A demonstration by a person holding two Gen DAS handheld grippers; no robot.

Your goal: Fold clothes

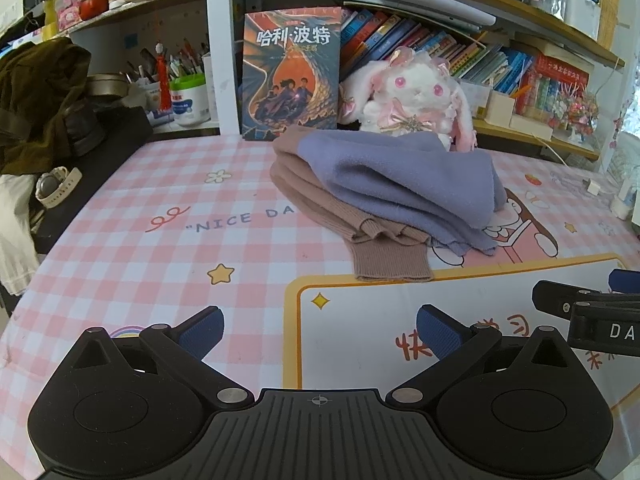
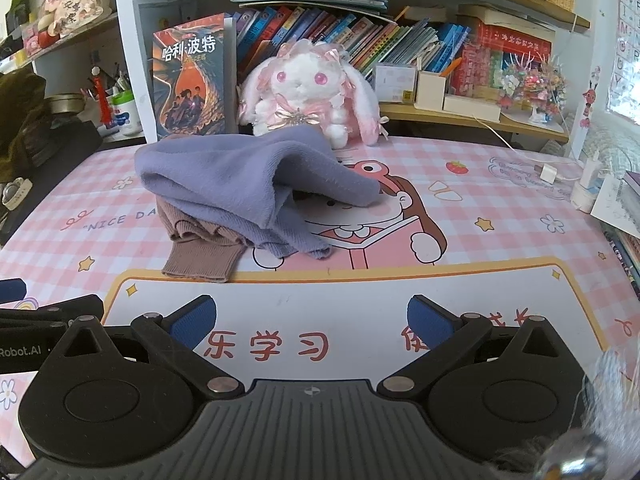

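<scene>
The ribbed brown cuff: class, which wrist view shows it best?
The left wrist view: the ribbed brown cuff lies near the centre, its ribbing plain. In the right wrist view the cuff is whole too, but off to the left and more skewed.

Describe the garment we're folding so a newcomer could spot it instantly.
Start at the pink checked desk mat below the bookshelf. In front of the white plush rabbit and the upright Harry Potter book lies a loosely bundled sweater. It is the only clothing on the mat: purple-blue fleecy fabric on top, brown ribbed knit beneath, one brown cuff sticking out toward the open grippers.
</scene>
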